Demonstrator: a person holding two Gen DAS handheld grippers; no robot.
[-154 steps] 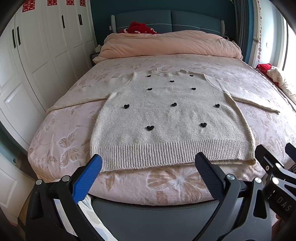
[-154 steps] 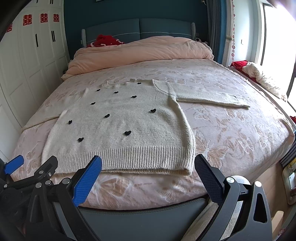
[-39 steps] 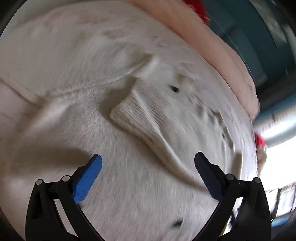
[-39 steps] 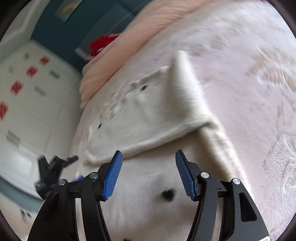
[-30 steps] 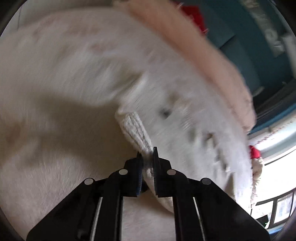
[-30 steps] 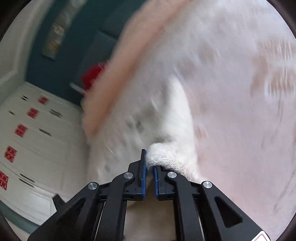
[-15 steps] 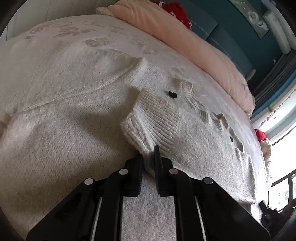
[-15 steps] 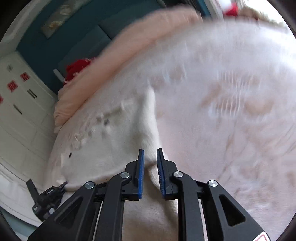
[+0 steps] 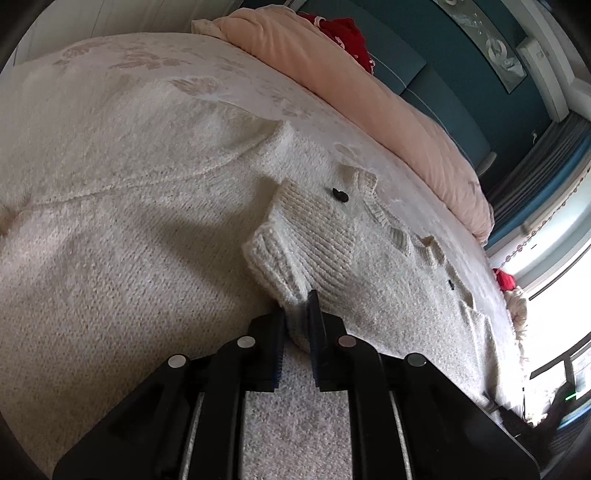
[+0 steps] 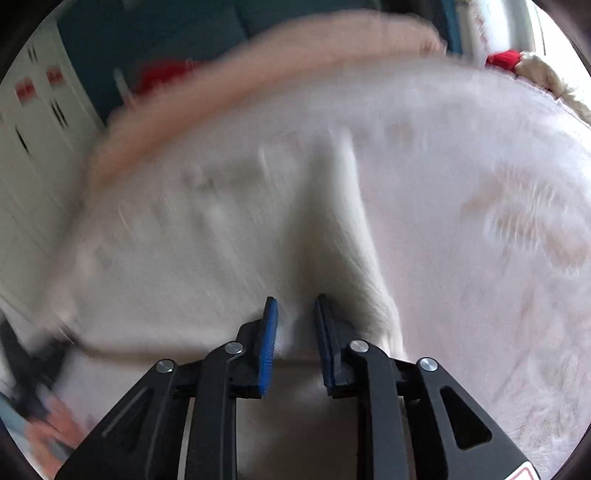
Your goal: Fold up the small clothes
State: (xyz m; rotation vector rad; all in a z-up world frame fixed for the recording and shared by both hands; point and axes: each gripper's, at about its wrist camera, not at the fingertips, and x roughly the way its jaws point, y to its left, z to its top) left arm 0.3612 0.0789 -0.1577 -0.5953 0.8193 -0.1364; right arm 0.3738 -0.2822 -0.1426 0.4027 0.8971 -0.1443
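Your left tool (image 9: 297, 314) is clamped on the ribbed cuff (image 9: 295, 240) of the cream sweater (image 9: 110, 258). The knit is pinched between its two black fingers, and the sleeve end is folded in over the chest, just below a small black heart (image 9: 340, 195) and the ribbed collar (image 9: 384, 218). The sweater lies spread across the pale flowered bed (image 9: 147, 59), with the pink duvet (image 9: 351, 85) bunched along the far edge and something red (image 9: 345, 31) on top of it, in front of the dark teal headboard (image 9: 436, 92).

Your right tool (image 10: 294, 312) stands with a narrow gap between its blue pads (image 10: 269, 339). In that view the picture is badly smeared, so you cannot tell for certain whether any cloth sits in the gap, but the pads do not appear to be pressing on anything. White knit lies directly ahead of the fingertips, with a fold of the sweater running away toward the duvet. At the lower left edge of the right view a blurred hand (image 10: 51, 428) shows beside a dark shape.
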